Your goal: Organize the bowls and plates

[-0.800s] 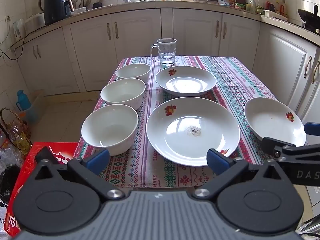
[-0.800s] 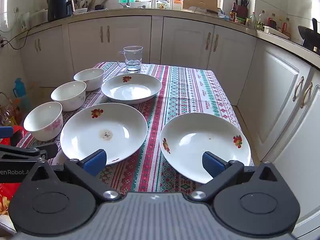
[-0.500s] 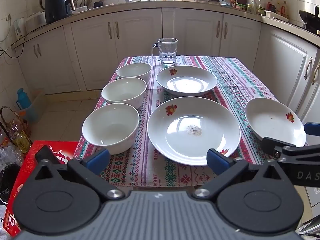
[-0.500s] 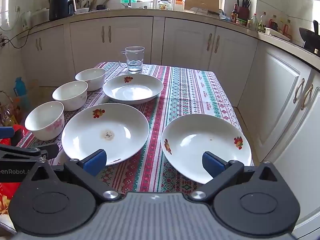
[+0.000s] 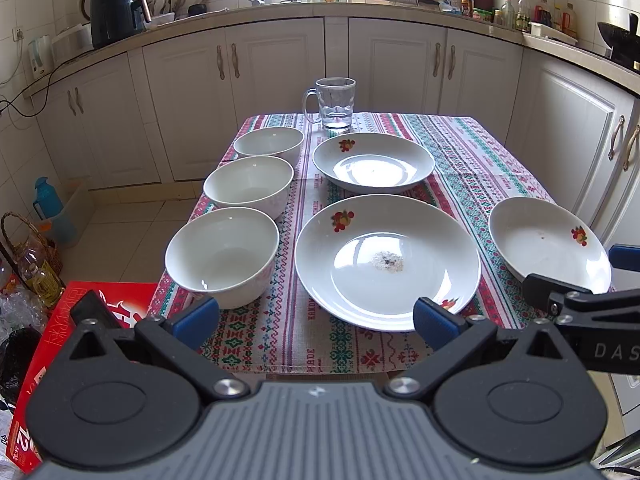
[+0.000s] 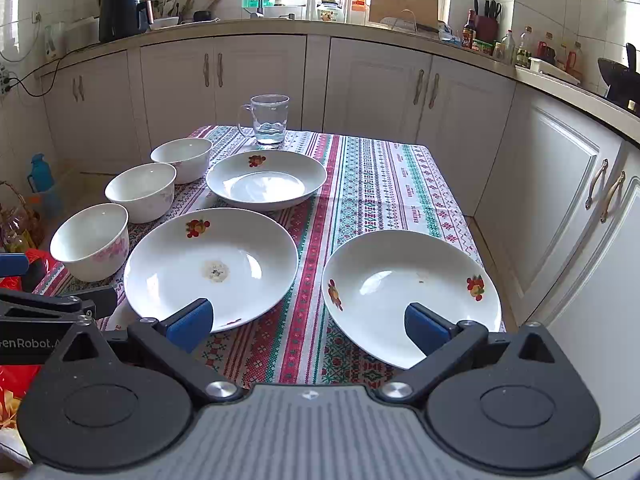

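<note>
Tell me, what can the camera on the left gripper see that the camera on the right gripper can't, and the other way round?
Only the left wrist view shows the red carton on the floor plainly, and the near right plate is partly hidden there behind the right gripper.

Only the right wrist view shows that plate nearly whole, overhanging the table edge.

Both show three bowls in a row, the big middle plate with a food smear, the far plate, the glass mug, and the left gripper; both grippers open, empty.
</note>
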Tool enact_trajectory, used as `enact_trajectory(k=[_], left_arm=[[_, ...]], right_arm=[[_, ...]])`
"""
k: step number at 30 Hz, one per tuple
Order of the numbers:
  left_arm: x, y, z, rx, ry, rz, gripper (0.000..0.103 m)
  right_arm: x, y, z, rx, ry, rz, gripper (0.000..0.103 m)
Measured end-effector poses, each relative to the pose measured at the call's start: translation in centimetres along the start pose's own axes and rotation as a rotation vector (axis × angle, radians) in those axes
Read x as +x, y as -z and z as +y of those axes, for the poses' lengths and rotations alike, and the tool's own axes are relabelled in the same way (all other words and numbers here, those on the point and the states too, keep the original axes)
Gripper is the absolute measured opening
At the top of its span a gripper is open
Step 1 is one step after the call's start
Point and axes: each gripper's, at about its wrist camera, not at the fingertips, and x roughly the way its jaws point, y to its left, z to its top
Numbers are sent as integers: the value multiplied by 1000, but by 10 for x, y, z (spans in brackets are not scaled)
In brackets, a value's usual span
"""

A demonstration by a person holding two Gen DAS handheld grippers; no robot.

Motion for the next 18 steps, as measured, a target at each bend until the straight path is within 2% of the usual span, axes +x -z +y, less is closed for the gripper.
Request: enact_trajectory(k=[18], left_arm=[[0,0,0,0,0,0,102]], right_arm=[[-1,-1,0,-2,1,-2,103]])
